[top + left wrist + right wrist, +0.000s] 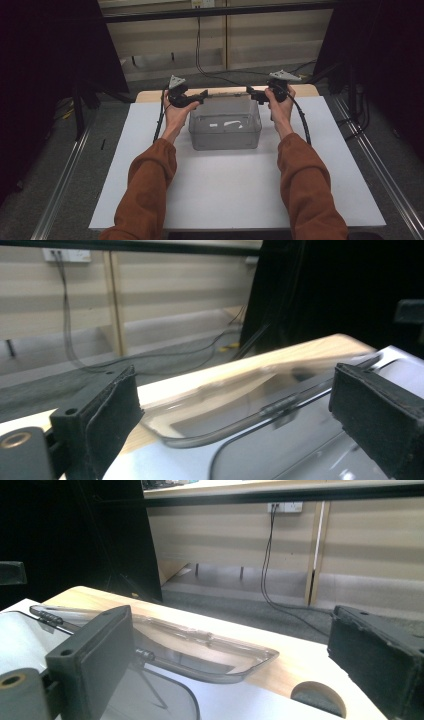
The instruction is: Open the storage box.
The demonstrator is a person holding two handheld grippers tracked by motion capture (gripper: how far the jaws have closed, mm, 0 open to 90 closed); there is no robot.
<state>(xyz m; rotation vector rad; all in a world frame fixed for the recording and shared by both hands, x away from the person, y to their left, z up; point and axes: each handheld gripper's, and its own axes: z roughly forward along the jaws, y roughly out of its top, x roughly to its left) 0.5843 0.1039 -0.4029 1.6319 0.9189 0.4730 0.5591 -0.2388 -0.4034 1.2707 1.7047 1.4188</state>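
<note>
A clear plastic box (225,131) stands on the white board (235,190), toward its far side. Something small and white (231,123) lies inside it. Its clear lid (235,412) is swung back behind the box, over the wooden strip; it is the clear lid (200,652) in the right gripper view too. My left gripper (202,95) is held at the box's far left corner and is open, the lid edge lying beyond its jaws (232,415). At the far right corner my right gripper (251,93) is also open, with its jaws wide apart (230,650).
A wooden tabletop strip (150,95) runs behind the white board, with a round cable hole (317,697) near its right end. Cables (200,55) hang down the pale wall behind. Black curtains (50,50) flank both sides, and metal rails (65,175) run along the floor.
</note>
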